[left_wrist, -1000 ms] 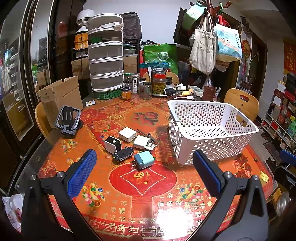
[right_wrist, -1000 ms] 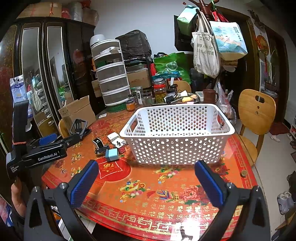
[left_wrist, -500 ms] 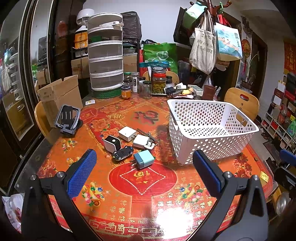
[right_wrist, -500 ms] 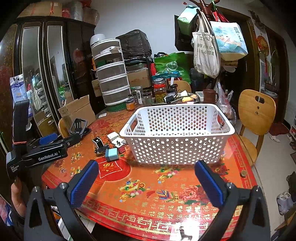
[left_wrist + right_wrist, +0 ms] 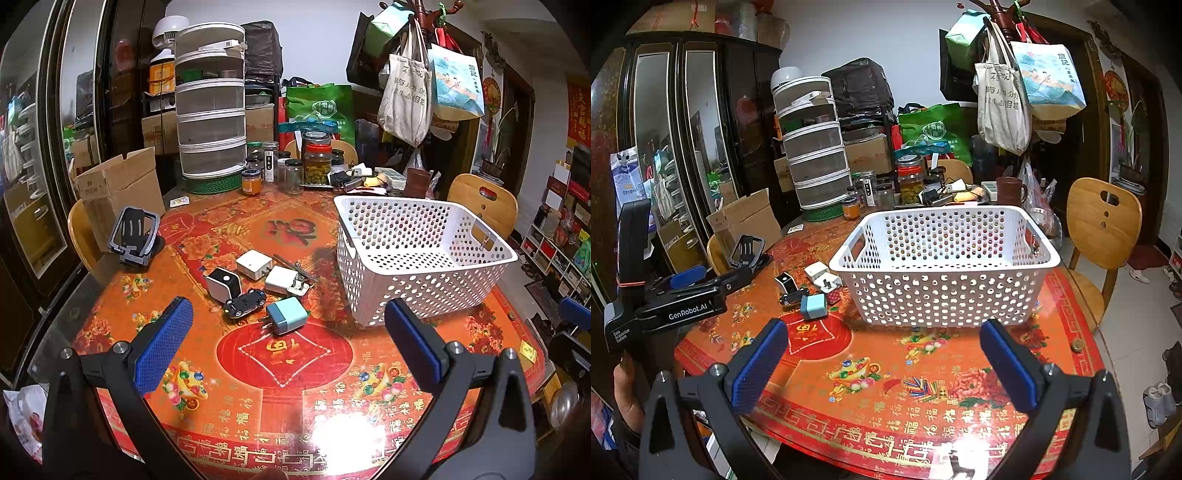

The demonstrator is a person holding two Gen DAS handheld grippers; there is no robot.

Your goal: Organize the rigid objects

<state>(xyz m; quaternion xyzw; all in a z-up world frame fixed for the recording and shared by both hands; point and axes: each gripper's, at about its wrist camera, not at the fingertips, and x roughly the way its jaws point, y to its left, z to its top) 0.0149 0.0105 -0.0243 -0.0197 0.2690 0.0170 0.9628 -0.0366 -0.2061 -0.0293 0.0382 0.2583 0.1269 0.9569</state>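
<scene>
A white perforated basket (image 5: 424,229) (image 5: 945,295) stands with nothing in it on the round red table. To its left lies a cluster of small items: a teal charger (image 5: 287,316) (image 5: 813,306), a black toy car (image 5: 244,302), a black-and-white box (image 5: 223,283), two white chargers (image 5: 254,263) (image 5: 285,280). My left gripper (image 5: 288,347) hovers open just short of the teal charger. My right gripper (image 5: 882,362) is open in front of the basket's near wall. Neither holds anything. The left gripper's body (image 5: 679,299) shows in the right wrist view.
A black phone stand (image 5: 133,236) sits at the table's left edge beside an open cardboard box (image 5: 118,188). Jars (image 5: 317,162) and a tiered mesh container (image 5: 210,118) crowd the far side. Wooden chairs (image 5: 1102,225) stand at the right. A coin (image 5: 1077,345) lies near the right rim.
</scene>
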